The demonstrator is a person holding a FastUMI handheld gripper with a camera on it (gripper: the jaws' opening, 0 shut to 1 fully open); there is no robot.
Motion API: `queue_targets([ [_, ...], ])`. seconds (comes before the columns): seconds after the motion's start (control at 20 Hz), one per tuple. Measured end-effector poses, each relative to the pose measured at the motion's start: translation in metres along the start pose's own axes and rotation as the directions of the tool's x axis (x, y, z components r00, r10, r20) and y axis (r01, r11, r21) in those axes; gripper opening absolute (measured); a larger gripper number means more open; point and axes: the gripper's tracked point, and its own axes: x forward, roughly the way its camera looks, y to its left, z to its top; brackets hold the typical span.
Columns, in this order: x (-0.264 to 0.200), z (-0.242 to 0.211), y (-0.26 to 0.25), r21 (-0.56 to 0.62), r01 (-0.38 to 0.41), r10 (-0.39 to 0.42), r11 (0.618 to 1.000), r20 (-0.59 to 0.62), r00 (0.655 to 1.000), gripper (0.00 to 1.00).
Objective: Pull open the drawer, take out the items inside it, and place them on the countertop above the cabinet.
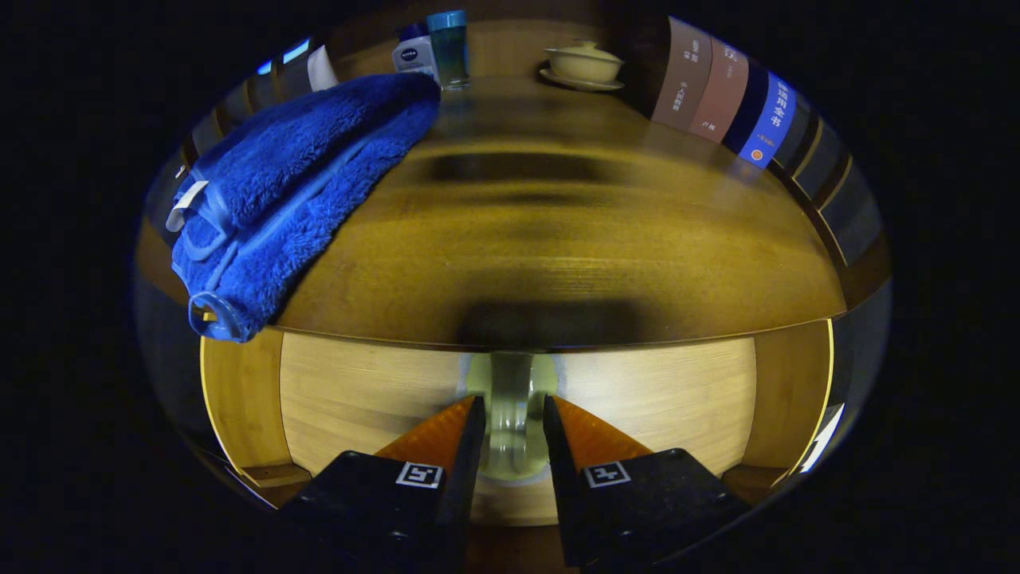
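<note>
Claw: gripper (514, 414) faces the drawer front, fingers level, one on each side of the handle.
Claw state: clenched on the handle; both fingers appear to press its sides, with no gap visible.
Handle: pale knob (511, 399) at mid-width of the drawer front, standing out toward the camera, held between the fingers.
Drawer: light wood front (366, 399) directly below the countertop edge; it looks closed or barely started. Interior not visible.
Items: contents of the drawer are hidden; number and kind cannot be told.
Countertop: dark wood top (558, 239) just above the drawer; the middle is bare and blurred in this view.
Towel: blue towel (295, 191) on the left part of the countertop, one corner hanging over the front edge.
Bottles: two containers (434, 49) at the back, just beyond the towel.
Cup: lidded cup on a saucer (582, 65) at the back, right of the bottles.
Books: row of books (725, 96) standing at the right rear.
Progress: handle grasped; judged to be the first step.
Remaining: pull the drawer open, lift out each item, set each on the bare middle of the countertop.
</note>
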Motion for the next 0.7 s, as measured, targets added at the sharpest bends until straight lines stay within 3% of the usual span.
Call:
queue_targets([
  [0.05,0.001,-0.001,0.0,-0.004,0.002,-0.002,1.0,-0.001,1.0,0.49],
  [0.15,-0.002,0.013,0.0,0.01,-0.002,0.002,1.0,0.048,0.999,0.24],
  [0.25,-0.002,0.004,0.001,0.003,-0.009,0.009,1.0,0.014,1.0,0.24],
  [0.7,-0.022,0.003,0.002,-0.004,-0.024,0.024,1.0,0.09,0.996,0.24],
])
